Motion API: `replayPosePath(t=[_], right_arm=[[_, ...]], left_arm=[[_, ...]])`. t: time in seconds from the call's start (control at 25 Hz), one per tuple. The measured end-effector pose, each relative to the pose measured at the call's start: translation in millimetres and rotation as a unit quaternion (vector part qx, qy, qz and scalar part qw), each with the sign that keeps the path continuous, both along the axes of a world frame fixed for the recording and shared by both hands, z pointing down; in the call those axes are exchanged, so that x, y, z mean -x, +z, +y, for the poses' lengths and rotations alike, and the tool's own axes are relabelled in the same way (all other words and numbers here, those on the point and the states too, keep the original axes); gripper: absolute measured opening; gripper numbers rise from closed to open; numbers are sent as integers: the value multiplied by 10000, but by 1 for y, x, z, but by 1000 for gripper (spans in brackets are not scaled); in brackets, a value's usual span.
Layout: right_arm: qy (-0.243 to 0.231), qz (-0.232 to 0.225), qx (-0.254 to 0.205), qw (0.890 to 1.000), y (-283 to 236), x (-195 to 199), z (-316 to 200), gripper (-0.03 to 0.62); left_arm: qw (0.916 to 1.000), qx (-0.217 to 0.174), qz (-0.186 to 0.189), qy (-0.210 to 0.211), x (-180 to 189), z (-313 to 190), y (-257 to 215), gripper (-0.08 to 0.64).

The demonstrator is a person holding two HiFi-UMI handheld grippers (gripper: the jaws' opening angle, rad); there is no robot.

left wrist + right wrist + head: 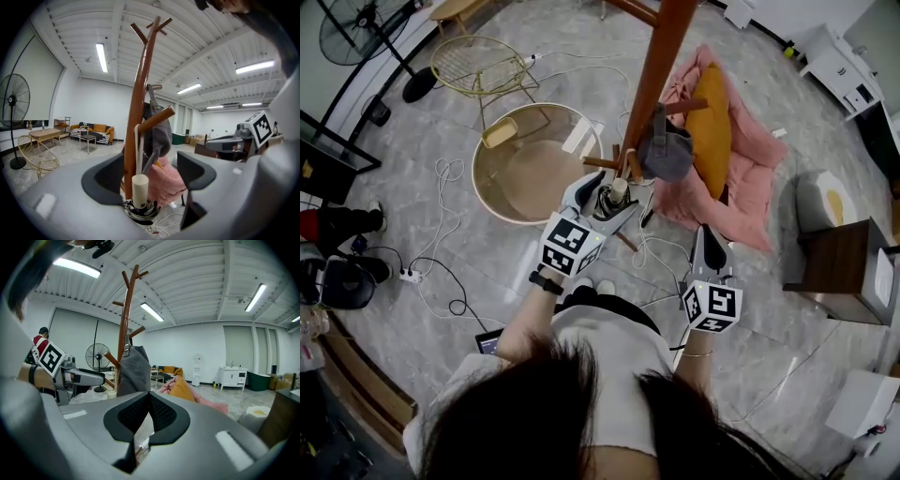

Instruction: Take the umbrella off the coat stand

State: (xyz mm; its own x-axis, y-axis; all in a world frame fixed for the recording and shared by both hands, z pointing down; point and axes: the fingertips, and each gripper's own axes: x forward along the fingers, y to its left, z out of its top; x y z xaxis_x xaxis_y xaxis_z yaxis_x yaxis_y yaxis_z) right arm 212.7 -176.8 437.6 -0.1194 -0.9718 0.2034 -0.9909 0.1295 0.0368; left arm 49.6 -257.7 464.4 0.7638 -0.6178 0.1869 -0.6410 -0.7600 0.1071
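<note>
The brown wooden coat stand (652,75) rises in front of me, with a grey bag (667,150) hanging from one peg. The folded umbrella has a cream handle (139,188) over a dark patterned body (140,211), and its white strap (137,145) loops over a low peg. My left gripper (150,177) is open with the handle standing between its jaws, closer to the left jaw. From above, the left gripper (605,199) sits at the stand's lower pegs. My right gripper (709,236) hangs lower right, shut and empty (149,397).
A round wooden table (502,183) and a gold wire chair (483,64) stand to the left of the stand. Pink cloth (741,178) with an orange cushion (712,127) lies to the right. Cables (441,234) trail over the floor. A dark side table (839,267) stands far right.
</note>
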Motion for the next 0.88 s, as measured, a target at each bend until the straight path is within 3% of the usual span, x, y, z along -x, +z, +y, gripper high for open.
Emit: replayPosePath(t=[0.6,0.88], right_arm=[[-66,-12,398,9992,34,4,13,3],[-67,-15,556,9984,45,1,16,3]], left_arm=[[9999,-83,-141,57,-9,-8,54,379],[9999,-32,30,94,-15,-17,74,378]])
